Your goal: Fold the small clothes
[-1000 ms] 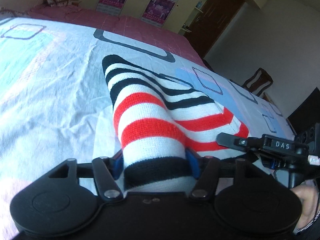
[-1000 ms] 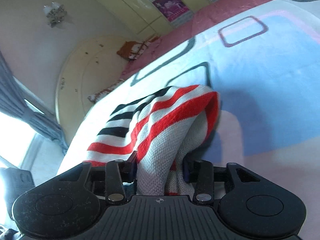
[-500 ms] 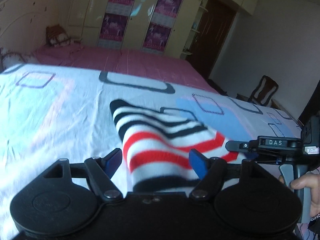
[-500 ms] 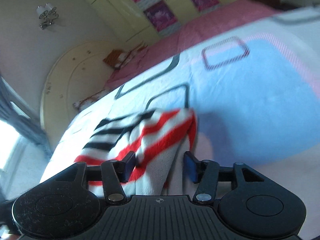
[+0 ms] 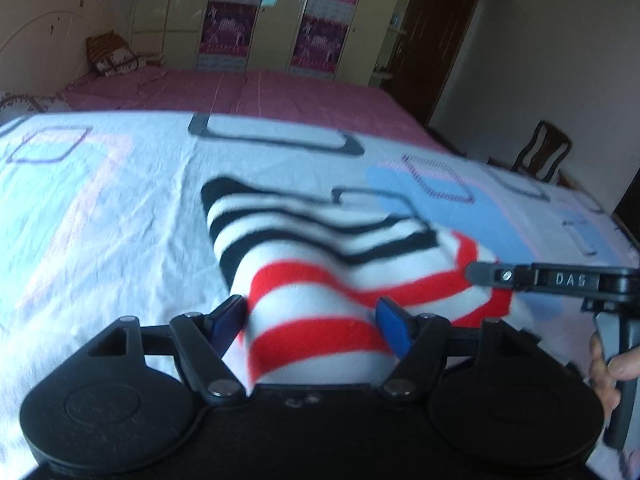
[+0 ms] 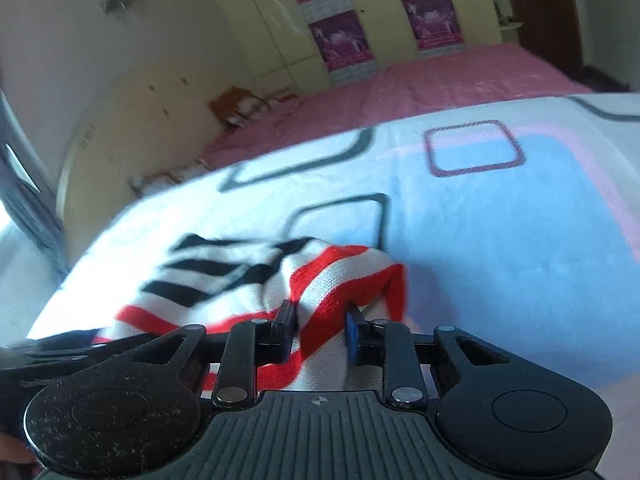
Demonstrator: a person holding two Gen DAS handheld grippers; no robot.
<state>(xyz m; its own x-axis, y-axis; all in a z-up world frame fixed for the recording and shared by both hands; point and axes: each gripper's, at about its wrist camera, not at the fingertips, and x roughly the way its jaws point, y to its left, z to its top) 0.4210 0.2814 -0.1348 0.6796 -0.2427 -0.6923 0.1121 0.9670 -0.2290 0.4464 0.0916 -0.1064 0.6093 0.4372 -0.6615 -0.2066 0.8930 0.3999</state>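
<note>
A small knitted garment with black, white and red stripes (image 5: 320,264) lies bunched at the centre of the left wrist view, on a pale bedsheet printed with blue, pink and grey rounded squares (image 5: 100,208), its black-striped end reaching toward the middle of the frame and its red-striped end running down between the fingers at the bottom. The left gripper (image 5: 310,320) has its blue-padded jaws standing apart on either side of the red-striped end, the pads beside the knit and not pinching it; whether the left pad brushes the fabric cannot be told. In the right wrist view the right gripper (image 6: 318,326) frames a raised red-and-white fold (image 6: 344,280) at lower centre, its jaws narrower, pads at or very near the fabric; whether it truly pinches cannot be told through the blur. Done well, this step would likely call for both tools to release cleanly, lift straight off without dragging the knit, then flatten the hump before any further fold, since soft knit springs back and may unroll. Both tools are held low and nearly level, pointing across the bed toward the pink bedspread (image 5: 248,92) and the cream wardrobe doors bearing purple posters (image 5: 256,16) at upper centre. At the right edge of the left view, the right gripper (image 5: 474,274) reaches in sideways, the person's fingers (image 5: 608,364) wrapped on its handle.
</note>
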